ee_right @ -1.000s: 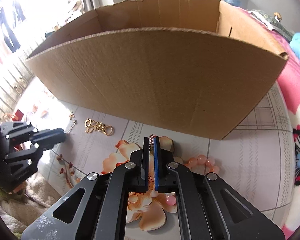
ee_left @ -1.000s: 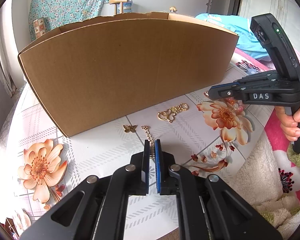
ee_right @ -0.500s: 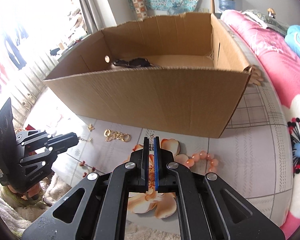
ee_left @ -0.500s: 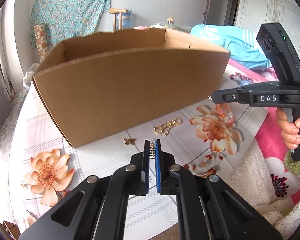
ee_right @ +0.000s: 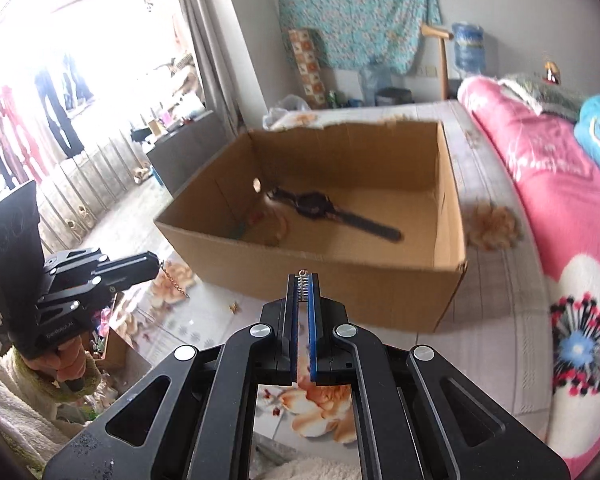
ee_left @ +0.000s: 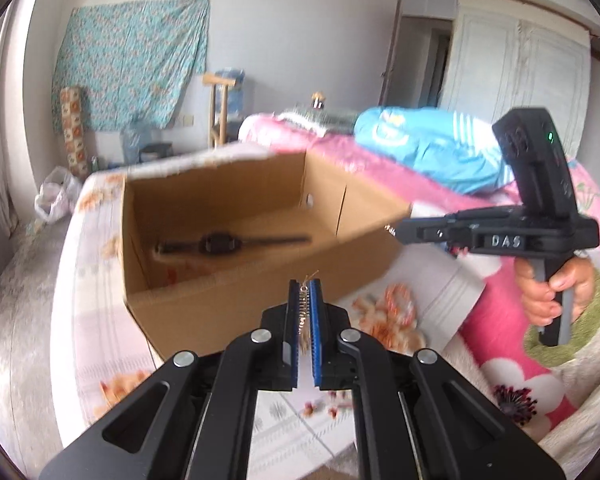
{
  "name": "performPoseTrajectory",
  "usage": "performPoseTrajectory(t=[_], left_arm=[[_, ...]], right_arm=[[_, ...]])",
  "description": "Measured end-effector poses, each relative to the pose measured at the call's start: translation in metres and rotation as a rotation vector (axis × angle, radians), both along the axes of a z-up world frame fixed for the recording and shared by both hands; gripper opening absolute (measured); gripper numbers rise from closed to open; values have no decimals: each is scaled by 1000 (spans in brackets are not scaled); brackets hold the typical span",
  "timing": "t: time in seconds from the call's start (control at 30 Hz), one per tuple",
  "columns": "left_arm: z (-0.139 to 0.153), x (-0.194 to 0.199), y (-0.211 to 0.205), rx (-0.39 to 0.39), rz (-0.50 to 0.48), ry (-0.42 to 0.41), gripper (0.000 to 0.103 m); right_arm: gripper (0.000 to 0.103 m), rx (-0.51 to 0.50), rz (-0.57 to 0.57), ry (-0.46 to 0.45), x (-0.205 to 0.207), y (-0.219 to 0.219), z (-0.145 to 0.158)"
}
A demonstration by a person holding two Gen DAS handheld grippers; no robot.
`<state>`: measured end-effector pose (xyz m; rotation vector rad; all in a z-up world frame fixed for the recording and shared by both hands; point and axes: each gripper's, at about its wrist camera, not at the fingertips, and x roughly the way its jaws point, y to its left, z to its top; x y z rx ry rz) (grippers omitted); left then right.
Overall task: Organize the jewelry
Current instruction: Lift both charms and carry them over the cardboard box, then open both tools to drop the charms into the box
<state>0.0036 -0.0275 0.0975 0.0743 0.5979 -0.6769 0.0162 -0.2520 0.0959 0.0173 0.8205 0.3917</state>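
An open cardboard box (ee_left: 220, 304) (ee_right: 340, 284) stands on the flowered table. A black wristwatch (ee_left: 220, 243) (ee_right: 320, 208) lies inside it. My left gripper (ee_left: 305, 286) is shut on a thin gold chain (ee_left: 303, 304) and is raised in front of the box's near wall; the chain hangs from its tip in the right wrist view (ee_right: 176, 280). My right gripper (ee_right: 303, 280) is shut on a small chain piece (ee_right: 302, 286), raised before the box; it shows in the left wrist view (ee_left: 396, 232) at the box's right corner.
A small gold charm (ee_right: 234, 307) lies on the table by the box's front. A pink flowered blanket (ee_right: 560, 208) lies right of the table. A blue bundle (ee_left: 432, 148) rests on it. A cream towel (ee_left: 500, 360) covers the table's near right edge.
Both grippers have risen with their chains from table level to above the box's rim, so the box's inside and the watch show now.
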Motion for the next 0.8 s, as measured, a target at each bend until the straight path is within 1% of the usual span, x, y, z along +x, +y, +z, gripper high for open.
performPoseTrajectory(t=[0.13, 0.2, 0.27, 0.3, 0.4, 0.47, 0.53, 0.6, 0.67, 0.73, 0.8], left_arm=[[28, 19, 0, 9, 2, -50, 4], [35, 37, -7, 10, -6, -30, 4], [38, 63, -14, 8, -24, 24, 4], [37, 80, -20, 10, -37, 65, 4], [32, 121, -31, 14, -73, 169, 4], [23, 155, -44, 45, -94, 263, 4], [11, 189, -58, 93, -101, 358, 4], [-1, 219, -71, 111, -110, 450, 4], [-18, 251, -85, 144, -98, 542, 4], [-30, 274, -96, 164, -83, 596, 4], [-40, 290, -103, 181, -72, 627, 4]], right_arm=[[2, 7, 37, -57, 15, 0, 26], [2, 12, 59, -66, 29, 0, 35], [2, 0, 72, -62, 47, -1, 40], [2, -14, 76, -49, 59, -2, 41], [2, -42, 94, 10, 93, -1, 35], [2, -74, 103, 54, 114, 1, 28], [2, -134, 117, 98, 135, 5, 16], [2, -187, 128, 140, 151, 8, 5], [2, -244, 135, 164, 162, 11, -7], [2, -308, 144, 182, 171, 14, -18], [2, -354, 152, 197, 179, 16, -27]])
